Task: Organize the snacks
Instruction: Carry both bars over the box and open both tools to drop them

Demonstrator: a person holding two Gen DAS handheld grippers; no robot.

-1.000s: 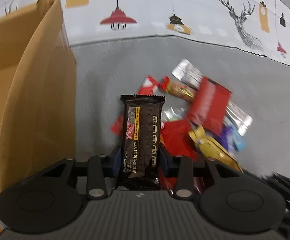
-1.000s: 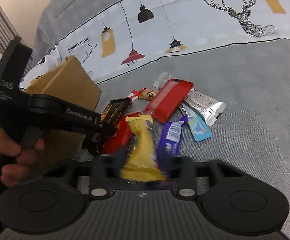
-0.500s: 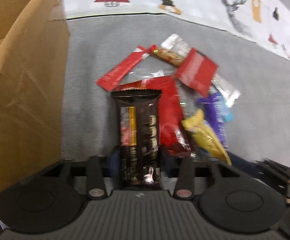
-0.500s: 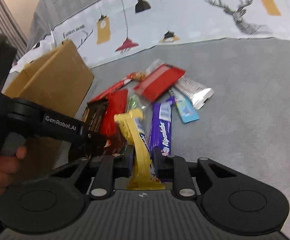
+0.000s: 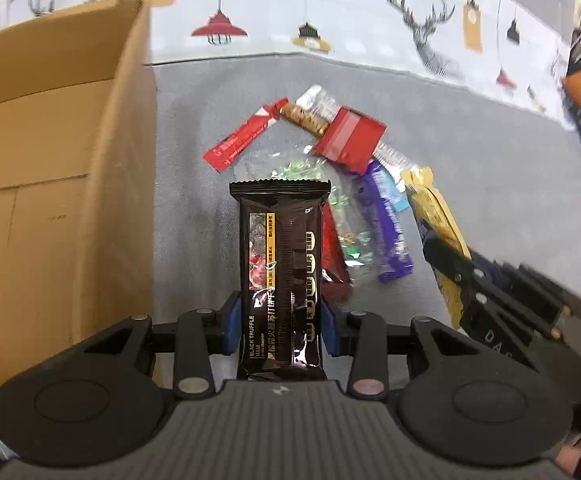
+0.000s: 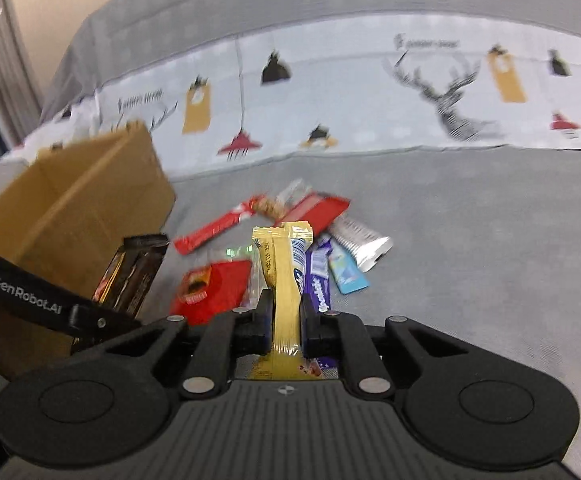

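Clamping a black cracker packet (image 5: 282, 276) between its blue pads, the left hand-held gripper (image 5: 280, 320) holds it lengthwise, lifted off the grey bed cover (image 5: 470, 152), with the open cardboard box (image 5: 50, 184) just to the packet's left. The right hand-held gripper (image 6: 286, 320) has its jaws closing on a yellow snack stick (image 6: 286, 280), which stands up between them, pinched near its lower end. Beyond the box's right side, the other snacks lie heaped on the cover: a long red stick (image 5: 242, 140), a red flat packet (image 5: 350, 138), a purple bar (image 5: 386, 232), a clear bag of green candies (image 5: 346, 224) and a silver wrapper (image 6: 362, 240). A printed sheet (image 5: 330, 8) runs behind the box and pile.
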